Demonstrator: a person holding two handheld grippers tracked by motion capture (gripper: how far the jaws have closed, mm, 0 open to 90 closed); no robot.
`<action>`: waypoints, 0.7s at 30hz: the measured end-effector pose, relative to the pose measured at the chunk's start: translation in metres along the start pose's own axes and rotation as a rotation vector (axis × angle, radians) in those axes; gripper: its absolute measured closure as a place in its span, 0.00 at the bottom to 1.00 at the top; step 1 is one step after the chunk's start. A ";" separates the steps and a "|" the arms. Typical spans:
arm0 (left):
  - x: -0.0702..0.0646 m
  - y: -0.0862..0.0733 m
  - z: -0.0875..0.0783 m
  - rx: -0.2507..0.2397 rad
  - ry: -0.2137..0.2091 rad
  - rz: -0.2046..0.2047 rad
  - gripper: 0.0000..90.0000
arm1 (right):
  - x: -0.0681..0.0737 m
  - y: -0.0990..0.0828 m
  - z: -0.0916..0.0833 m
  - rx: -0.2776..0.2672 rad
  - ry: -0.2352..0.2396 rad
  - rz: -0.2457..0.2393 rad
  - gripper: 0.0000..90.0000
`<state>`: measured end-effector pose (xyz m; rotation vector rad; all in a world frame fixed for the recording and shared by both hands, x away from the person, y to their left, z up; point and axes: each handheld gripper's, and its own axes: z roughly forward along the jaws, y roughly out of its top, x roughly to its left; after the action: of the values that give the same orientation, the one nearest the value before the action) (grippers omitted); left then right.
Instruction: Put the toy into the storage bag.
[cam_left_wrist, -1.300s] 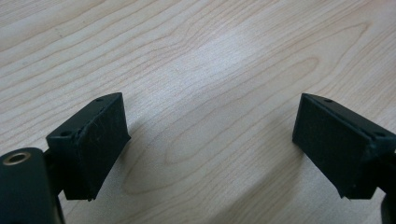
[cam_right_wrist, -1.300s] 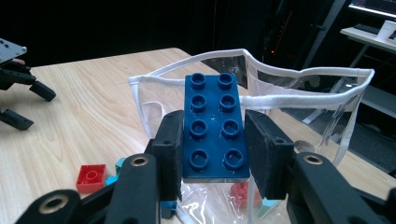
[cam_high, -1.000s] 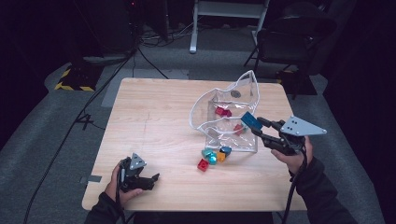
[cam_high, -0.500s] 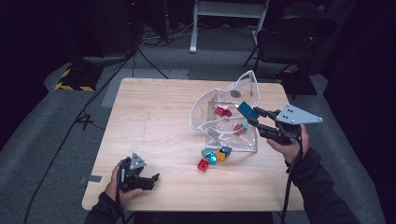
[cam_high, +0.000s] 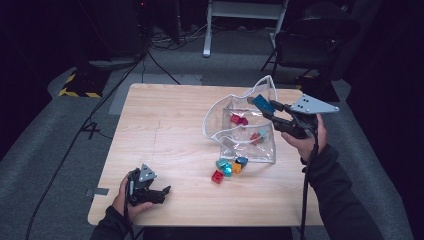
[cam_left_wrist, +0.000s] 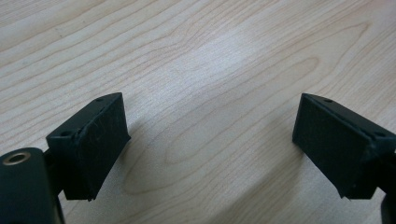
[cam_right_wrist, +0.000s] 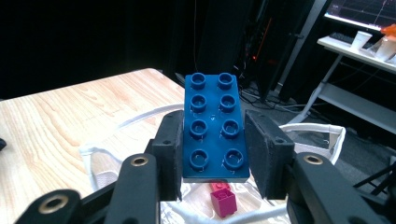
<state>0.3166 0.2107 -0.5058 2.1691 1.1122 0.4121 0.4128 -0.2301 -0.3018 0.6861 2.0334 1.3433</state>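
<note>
My right gripper (cam_high: 272, 111) is shut on a long blue brick (cam_high: 262, 104) with two rows of studs and holds it over the open top of a clear bag (cam_high: 245, 131) with a white rim. In the right gripper view the blue brick (cam_right_wrist: 214, 127) sits squeezed between both pads (cam_right_wrist: 170, 149), above the bag's white rim (cam_right_wrist: 140, 115) and a magenta brick (cam_right_wrist: 223, 200) inside. Red and teal bricks (cam_high: 239, 120) lie in the bag. My left gripper (cam_high: 162, 192) rests on the table (cam_high: 165, 125) near its front left corner, jaws open, nothing between the pads (cam_left_wrist: 100, 140).
A small heap of loose bricks (cam_high: 227, 169), red, teal, orange and blue, lies on the table just in front of the bag. A black chair (cam_high: 310, 40) stands behind the table's far right corner. Cables (cam_high: 85, 125) run over the grey floor at left.
My right gripper has carried the blue brick up and back, from beside the bag's front to above its opening. The left gripper has stayed put.
</note>
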 end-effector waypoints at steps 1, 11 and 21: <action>0.000 0.000 0.000 0.000 0.001 0.000 0.12 | -0.001 0.001 0.003 0.008 -0.002 0.001 0.66; 0.000 0.000 0.000 0.000 0.001 0.000 0.12 | -0.008 0.003 0.023 0.058 -0.044 0.005 0.66; 0.000 0.000 0.000 -0.001 0.001 0.000 0.12 | -0.016 0.001 0.034 0.089 -0.062 0.031 0.66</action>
<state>0.3166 0.2107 -0.5058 2.1688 1.1120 0.4136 0.4481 -0.2197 -0.3084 0.7917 2.0505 1.2391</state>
